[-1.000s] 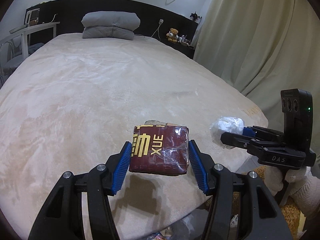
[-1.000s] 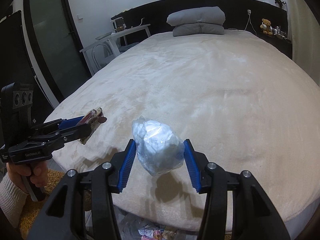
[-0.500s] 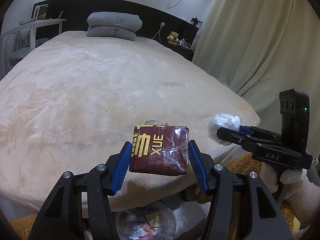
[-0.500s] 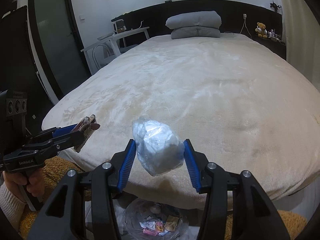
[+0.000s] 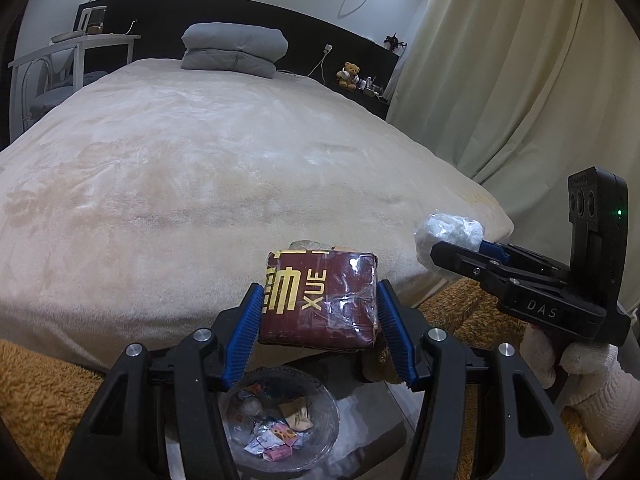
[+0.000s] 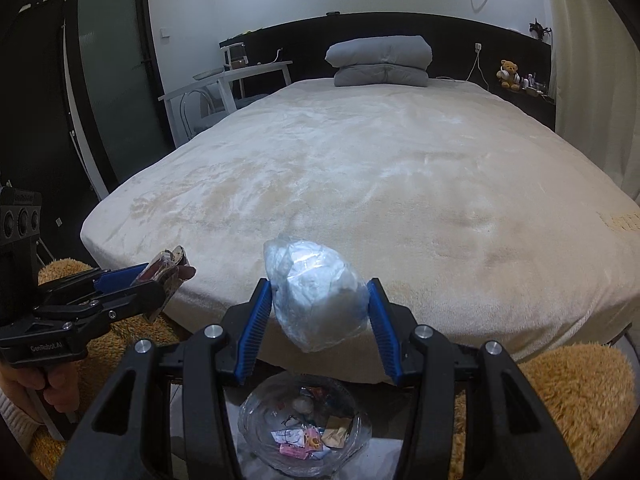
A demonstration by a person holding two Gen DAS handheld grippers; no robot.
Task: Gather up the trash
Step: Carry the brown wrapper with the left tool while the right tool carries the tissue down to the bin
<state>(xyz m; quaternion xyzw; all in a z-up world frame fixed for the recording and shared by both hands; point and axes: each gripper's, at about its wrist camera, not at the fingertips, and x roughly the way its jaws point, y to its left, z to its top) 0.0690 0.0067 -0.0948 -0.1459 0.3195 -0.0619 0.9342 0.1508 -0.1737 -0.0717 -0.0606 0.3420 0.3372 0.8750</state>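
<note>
My left gripper (image 5: 318, 320) is shut on a dark red packet (image 5: 320, 300) with gold lettering and holds it in the air past the foot of the bed. My right gripper (image 6: 318, 316) is shut on a crumpled clear plastic bag (image 6: 316, 292). Both also show from the side: the right gripper (image 5: 436, 248) with the bag (image 5: 448, 230) in the left wrist view, the left gripper (image 6: 160, 284) with the packet (image 6: 168, 264) in the right wrist view. A clear trash bin (image 5: 328, 424) with several wrappers stands on the floor below both grippers; it also shows in the right wrist view (image 6: 250, 420).
A wide bed with a cream blanket (image 5: 200, 180) fills the view ahead, grey folded bedding (image 5: 236, 50) at its head. Brown shaggy rugs (image 6: 580, 392) lie on the floor by its foot. Curtains (image 5: 520, 80) hang at right, a white table (image 6: 240, 76) at left.
Both grippers have drawn back from over the bed to beyond its foot, still holding the packet and the bag. The trash bin has come fully into view below them.
</note>
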